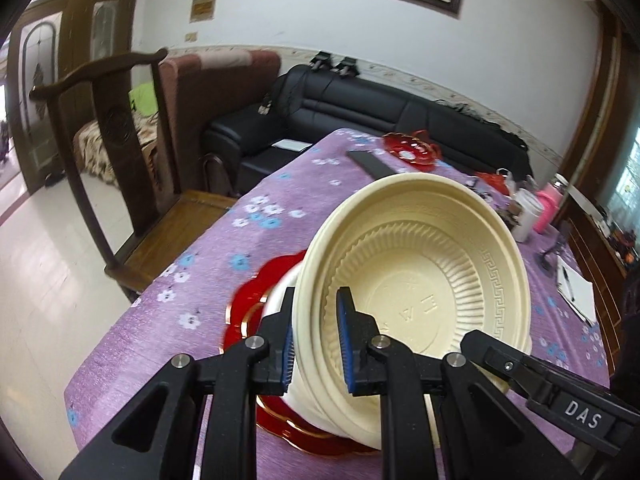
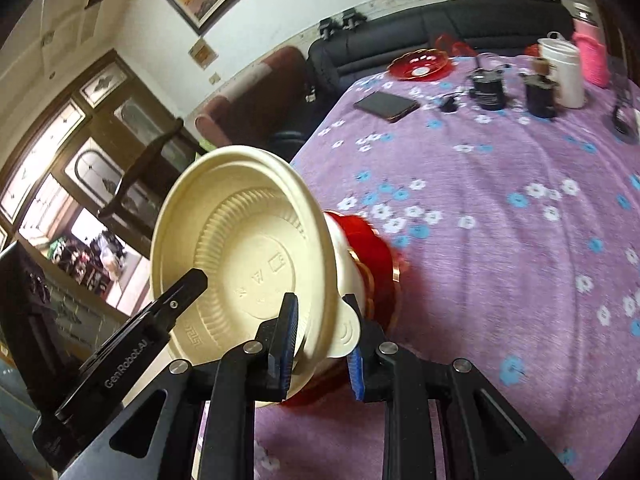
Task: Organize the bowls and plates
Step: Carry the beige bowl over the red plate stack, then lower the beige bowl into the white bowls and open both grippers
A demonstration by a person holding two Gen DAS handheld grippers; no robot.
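The cream bowl [image 1: 416, 280] is hanging tilted between my two grippers: my left gripper [image 1: 316, 340] is clamping its near rim, my right gripper [image 2: 324, 344] is pinching the opposite rim, just above the red plate [image 1: 248, 304] on the bench [image 2: 500, 240].

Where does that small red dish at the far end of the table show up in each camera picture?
Left wrist: red dish, upper right of centre, at the table's far edge.
Right wrist: red dish, top, right of centre.
Shared landmark: the black sofa just behind it.
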